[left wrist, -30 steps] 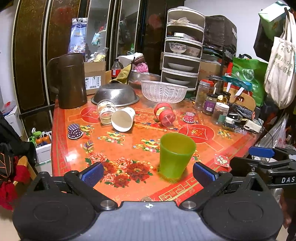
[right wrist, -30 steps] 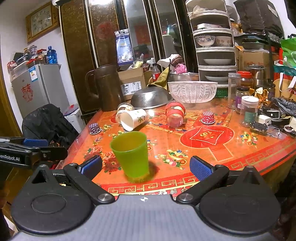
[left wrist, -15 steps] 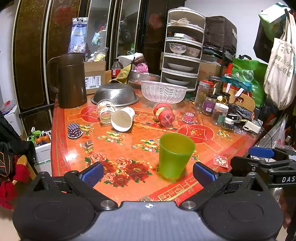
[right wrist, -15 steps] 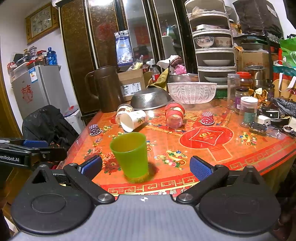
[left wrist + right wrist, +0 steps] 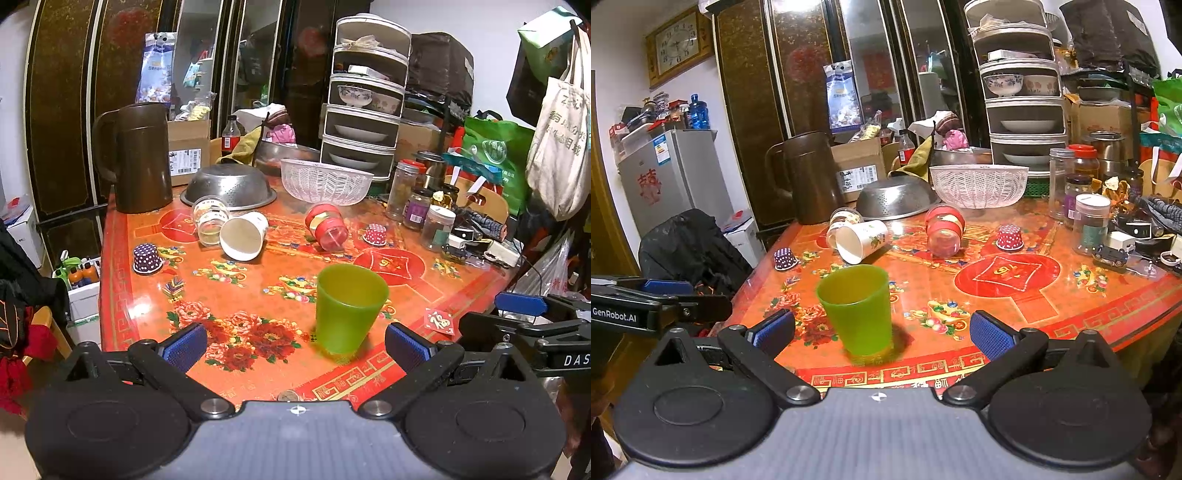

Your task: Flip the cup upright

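Note:
A green plastic cup (image 5: 347, 310) stands upright, mouth up, near the front edge of the red flowered table (image 5: 236, 295); it also shows in the right wrist view (image 5: 857, 310). A white paper cup (image 5: 243, 236) lies on its side farther back, mouth toward me, also in the right wrist view (image 5: 862, 240). A clear jar (image 5: 210, 223) and a red-banded jar (image 5: 327, 227) lie on their sides beside it. My left gripper (image 5: 295, 345) is open and empty, short of the green cup. My right gripper (image 5: 881, 332) is open and empty, just before the green cup.
A brown jug (image 5: 142, 158), a steel colander (image 5: 231, 186) and a white basket (image 5: 327, 181) stand at the back. Upright jars (image 5: 417, 206) crowd the right side. Small dotted cups (image 5: 146, 258) sit on the table. The other gripper shows at right (image 5: 535, 317).
Both grippers have drawn back slightly from the table; the green cup stays upright in place. Nothing else has moved.

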